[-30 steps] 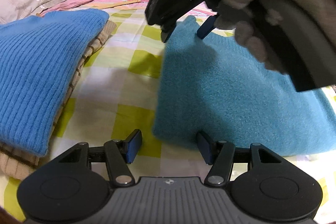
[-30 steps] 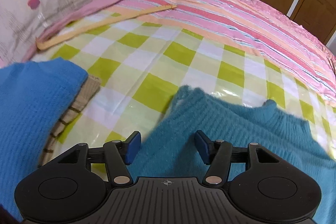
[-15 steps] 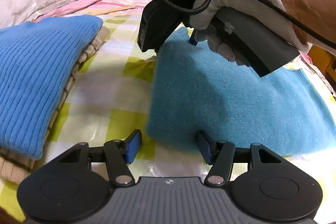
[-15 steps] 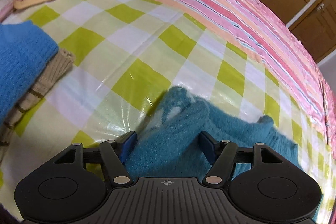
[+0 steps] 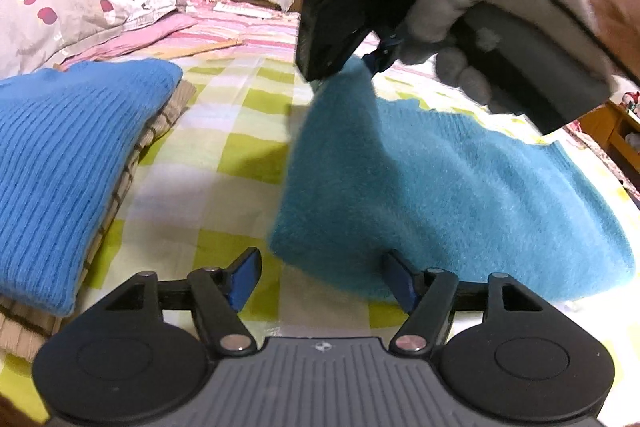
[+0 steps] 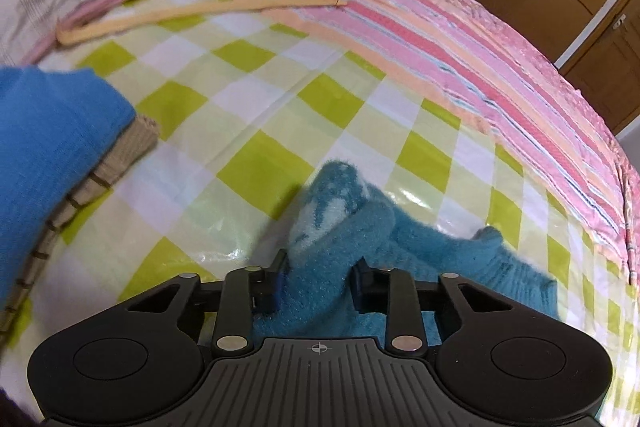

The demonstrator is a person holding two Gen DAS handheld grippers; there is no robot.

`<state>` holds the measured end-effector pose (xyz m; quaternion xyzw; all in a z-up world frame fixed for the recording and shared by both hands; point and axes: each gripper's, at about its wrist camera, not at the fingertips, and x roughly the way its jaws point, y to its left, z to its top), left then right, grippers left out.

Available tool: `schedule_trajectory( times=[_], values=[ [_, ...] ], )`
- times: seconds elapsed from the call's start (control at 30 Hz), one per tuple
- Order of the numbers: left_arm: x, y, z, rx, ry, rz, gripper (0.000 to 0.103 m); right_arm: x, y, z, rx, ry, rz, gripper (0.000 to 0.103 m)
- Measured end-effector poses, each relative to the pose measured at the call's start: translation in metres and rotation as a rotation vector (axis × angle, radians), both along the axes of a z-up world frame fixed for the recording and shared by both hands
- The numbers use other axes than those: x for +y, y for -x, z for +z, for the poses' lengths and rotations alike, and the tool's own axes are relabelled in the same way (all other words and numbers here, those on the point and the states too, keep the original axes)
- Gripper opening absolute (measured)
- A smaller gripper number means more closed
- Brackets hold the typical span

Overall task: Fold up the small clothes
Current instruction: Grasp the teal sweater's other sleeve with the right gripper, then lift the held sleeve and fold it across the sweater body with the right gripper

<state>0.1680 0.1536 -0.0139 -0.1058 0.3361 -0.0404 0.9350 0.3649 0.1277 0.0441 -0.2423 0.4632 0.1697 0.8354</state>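
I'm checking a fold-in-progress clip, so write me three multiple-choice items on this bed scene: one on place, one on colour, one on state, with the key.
1. Where does the blue ribbed sweater lie?
A. On top of a beige striped garment
B. On the pillow
C. Under the teal sweater

2. What colours are the squares of the checked cover?
A. Red and black
B. Green and white
C. Blue and grey

3. What is between the jaws of the right gripper?
A. A wooden hanger
B. Nothing
C. A bunched corner of the teal sweater

Key: 1 A, the beige striped garment shows beneath its edge. 2 B, lime green and white squares. 3 C, the closing jaws press teal fabric in the right wrist view, and the corner is raised.
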Motion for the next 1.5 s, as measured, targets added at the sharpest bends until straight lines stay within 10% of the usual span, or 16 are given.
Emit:
schedule_trajectory(
  times=[0.6,0.97,1.5],
  values=[
    [-0.034,0.004,0.005,-0.089,-0.019,0.057,0.087,-0.085,0.020,0.063,-0.006,-0.219,-0.032,0.022],
    [-0.086,0.003,0.051,-0.179,-0.100,-0.002,0.031,-0.148,0.028,0.092,-0.010,-0.340,-0.077,0.021],
    [-0.214,-0.008,0.104,-0.272,-0.112,-0.266,0.029,-0.310,0.028,0.124,-0.078,-0.496,-0.231,0.020]
  ],
)
